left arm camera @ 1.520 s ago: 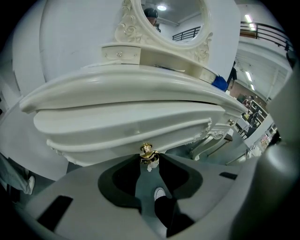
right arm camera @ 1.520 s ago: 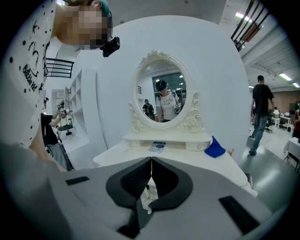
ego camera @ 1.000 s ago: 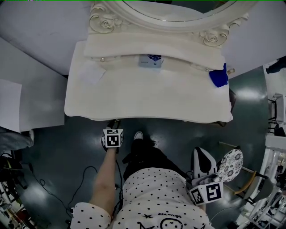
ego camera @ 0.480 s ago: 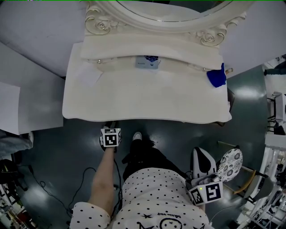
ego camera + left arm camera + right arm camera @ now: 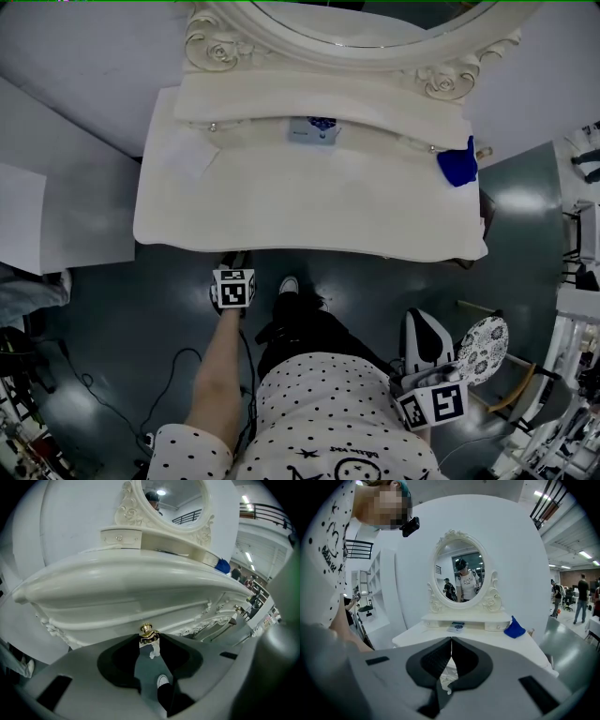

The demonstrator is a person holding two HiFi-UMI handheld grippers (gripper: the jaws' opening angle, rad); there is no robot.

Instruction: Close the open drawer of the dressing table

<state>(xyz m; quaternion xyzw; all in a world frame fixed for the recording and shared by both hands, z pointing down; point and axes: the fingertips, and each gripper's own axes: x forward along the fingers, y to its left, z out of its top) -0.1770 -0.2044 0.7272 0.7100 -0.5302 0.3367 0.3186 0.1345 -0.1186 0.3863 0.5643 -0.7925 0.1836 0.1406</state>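
Observation:
The cream dressing table point(image 5: 309, 202) fills the upper half of the head view, and its carved front point(image 5: 126, 609) spans the left gripper view. No drawer front sticks out past the table's edge in the head view. My left gripper point(image 5: 236, 264) reaches under that front edge. Its tips point(image 5: 149, 637) are closed around the small gold drawer knob point(image 5: 146, 629), whose head shows just above them. My right gripper point(image 5: 433, 398) hangs low at my right side, away from the table. In its own view the right gripper point(image 5: 451, 645) is shut with nothing between the jaws.
A blue cloth point(image 5: 457, 160) lies at the table's right end, with a small blue-and-white box point(image 5: 313, 129) under the oval mirror point(image 5: 459, 576). A patterned stool point(image 5: 483, 347) stands right of me. A white panel point(image 5: 56, 206) is to the left, and cables point(image 5: 178, 375) trail on the dark floor.
Only the head view shifts slightly. Both grippers keep their places, and the left stays on the knob.

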